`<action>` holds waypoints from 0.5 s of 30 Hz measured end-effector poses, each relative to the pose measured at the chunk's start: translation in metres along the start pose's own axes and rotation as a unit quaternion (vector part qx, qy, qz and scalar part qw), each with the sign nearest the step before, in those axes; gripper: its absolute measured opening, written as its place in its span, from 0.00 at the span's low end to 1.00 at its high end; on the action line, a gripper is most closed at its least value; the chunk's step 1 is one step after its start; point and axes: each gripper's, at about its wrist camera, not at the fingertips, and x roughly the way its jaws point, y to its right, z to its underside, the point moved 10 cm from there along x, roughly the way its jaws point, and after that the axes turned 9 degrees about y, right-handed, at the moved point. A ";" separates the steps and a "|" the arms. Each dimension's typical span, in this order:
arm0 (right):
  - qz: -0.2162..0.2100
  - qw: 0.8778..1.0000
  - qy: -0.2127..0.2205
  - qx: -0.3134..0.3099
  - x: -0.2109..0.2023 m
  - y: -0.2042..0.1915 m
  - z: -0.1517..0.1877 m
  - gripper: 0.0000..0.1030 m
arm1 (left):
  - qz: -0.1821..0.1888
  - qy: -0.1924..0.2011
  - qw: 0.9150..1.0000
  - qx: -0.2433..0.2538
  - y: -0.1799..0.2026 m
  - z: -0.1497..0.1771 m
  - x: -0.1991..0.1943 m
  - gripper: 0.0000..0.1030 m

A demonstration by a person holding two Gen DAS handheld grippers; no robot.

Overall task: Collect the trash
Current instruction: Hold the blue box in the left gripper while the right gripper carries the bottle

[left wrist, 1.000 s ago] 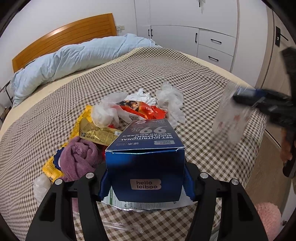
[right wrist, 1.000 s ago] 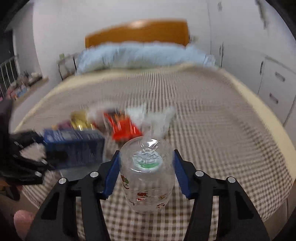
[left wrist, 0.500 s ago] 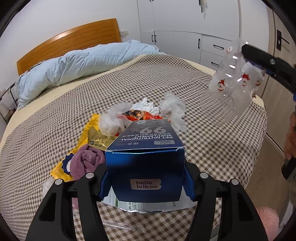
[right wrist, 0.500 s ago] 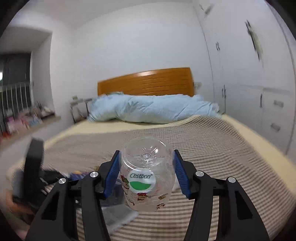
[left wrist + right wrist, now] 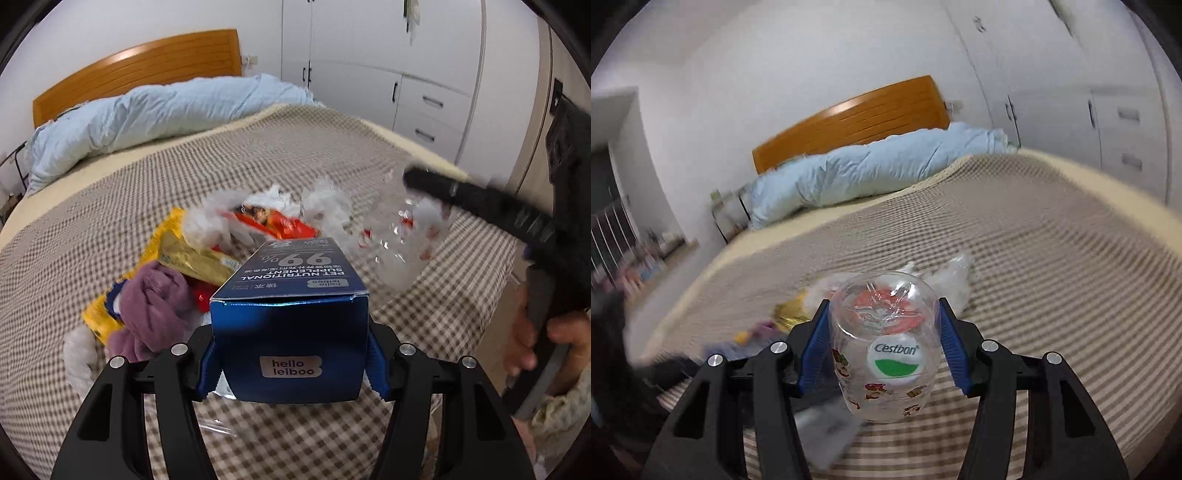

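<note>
My left gripper (image 5: 291,354) is shut on a blue carton (image 5: 291,325) labelled as a pet supplement, held just above the checked bedspread (image 5: 258,158). Behind it lies a heap of trash: an orange wrapper (image 5: 284,221), yellow packets (image 5: 184,254), white crumpled plastic (image 5: 210,218) and a purple cloth (image 5: 151,302). My right gripper (image 5: 882,347) is shut on a clear plastic bottle (image 5: 886,350) with a Cestbon label and red prints. In the left wrist view that bottle (image 5: 402,236) hangs blurred over the bed's right side, with a hand (image 5: 532,343) on the grip.
A pale blue duvet (image 5: 147,118) lies along the wooden headboard (image 5: 136,70). White wardrobes and drawers (image 5: 424,99) stand to the right of the bed. The bed's right edge (image 5: 495,280) drops to the floor. A flat paper (image 5: 827,428) lies under the carton.
The right gripper swung the bottle up and then back down over the bed beside the trash heap, rolling as it went. The left gripper and carton stayed put.
</note>
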 end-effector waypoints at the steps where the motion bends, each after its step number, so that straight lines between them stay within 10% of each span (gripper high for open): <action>1: -0.017 0.999 0.006 0.039 -0.004 0.002 -0.002 0.53 | -0.001 -0.006 1.000 0.002 0.002 0.004 0.004 0.58; 5: -0.045 0.993 0.012 0.107 -0.009 0.000 -0.015 0.53 | -0.001 -0.015 1.000 0.003 0.003 0.014 0.008 0.58; 15: 0.031 0.998 0.026 -0.037 -0.019 -0.014 -0.012 0.53 | 0.017 0.024 0.999 -0.013 0.007 -0.008 -0.028 0.58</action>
